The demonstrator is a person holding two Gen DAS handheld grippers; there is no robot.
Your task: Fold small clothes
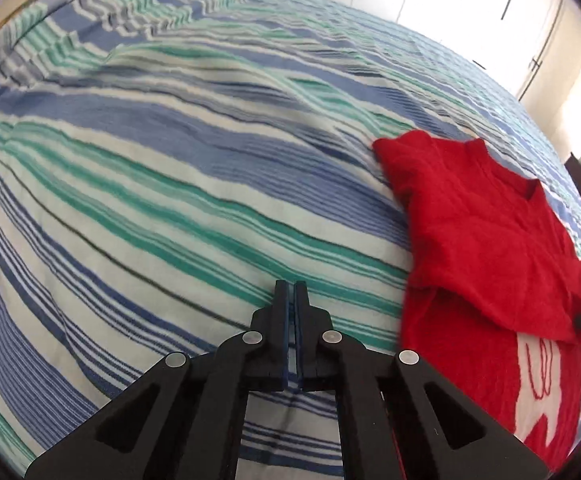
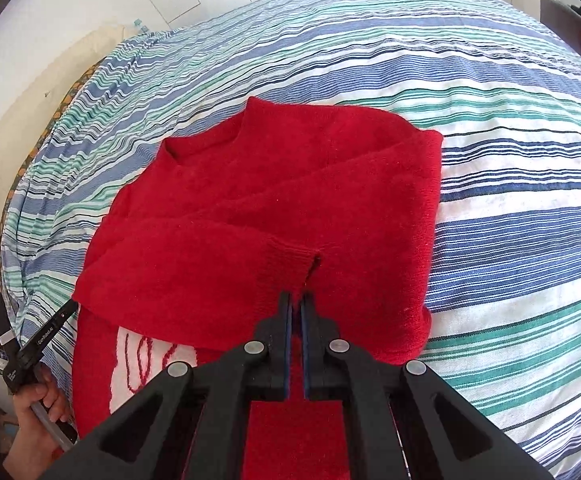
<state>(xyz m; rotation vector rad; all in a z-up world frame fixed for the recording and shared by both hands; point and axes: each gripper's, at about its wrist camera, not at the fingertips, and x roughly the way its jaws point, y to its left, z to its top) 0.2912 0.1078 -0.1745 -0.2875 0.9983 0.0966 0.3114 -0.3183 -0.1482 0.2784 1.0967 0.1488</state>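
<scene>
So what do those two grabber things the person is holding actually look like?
Both look alike: the left gripper and right gripper are matte black plastic, with two narrow fingers lined in blue padding, angular linkage arms with triangular cut-outs, and round silver pivot pins. Seen from the right wrist camera, the left one's handle carries small white lettering, gripped by a bare hand. No cables are visible.

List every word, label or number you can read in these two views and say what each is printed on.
"GenRobot.AI": small white print on the black left gripper beside the red knitted sweater, right wrist view.
White patch with red stitched loops on the sweater front: partly covered, unreadable.
Blue, green and white striped bedsheet: no text.
</scene>
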